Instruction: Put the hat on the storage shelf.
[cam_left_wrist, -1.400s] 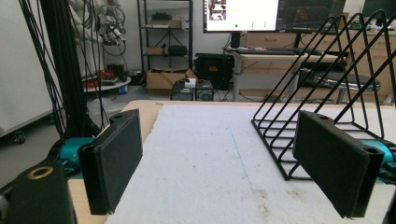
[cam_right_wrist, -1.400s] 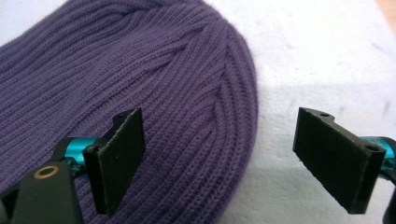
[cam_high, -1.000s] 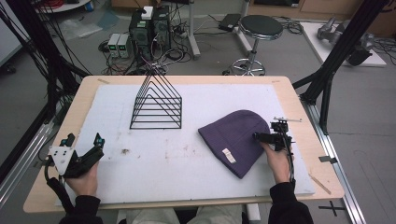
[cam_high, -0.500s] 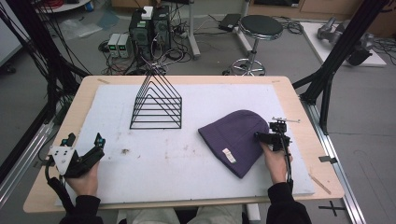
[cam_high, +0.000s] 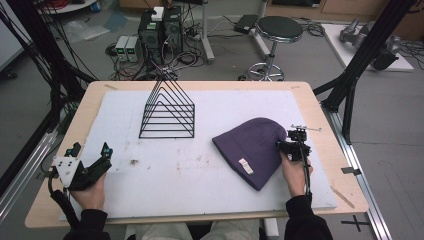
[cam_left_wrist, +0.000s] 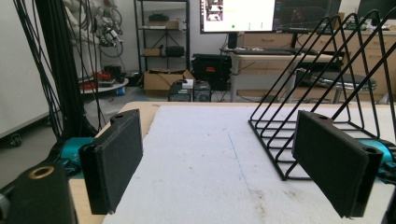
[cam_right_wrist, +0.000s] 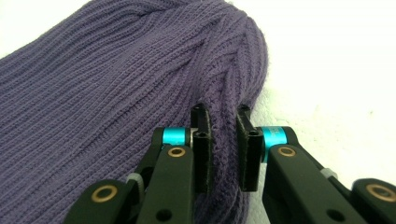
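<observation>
A purple knitted beanie (cam_high: 252, 147) lies flat on the white mat (cam_high: 175, 170) at the right, with a small white label near its brim. My right gripper (cam_high: 290, 145) sits at the beanie's right edge, its jaws pinching a fold of the purple knit (cam_right_wrist: 223, 140). My left gripper (cam_high: 102, 157) rests at the mat's left edge, held by a hand. Its two black pads (cam_left_wrist: 114, 161) stand wide apart with nothing between them.
A black wire triangular rack (cam_high: 167, 112) stands on the mat at the back centre, also seen in the left gripper view as the wire rack (cam_left_wrist: 303, 107). The wooden table edge (cam_high: 345, 165) runs close on the right. A stool (cam_high: 277, 30) and computers stand behind the table.
</observation>
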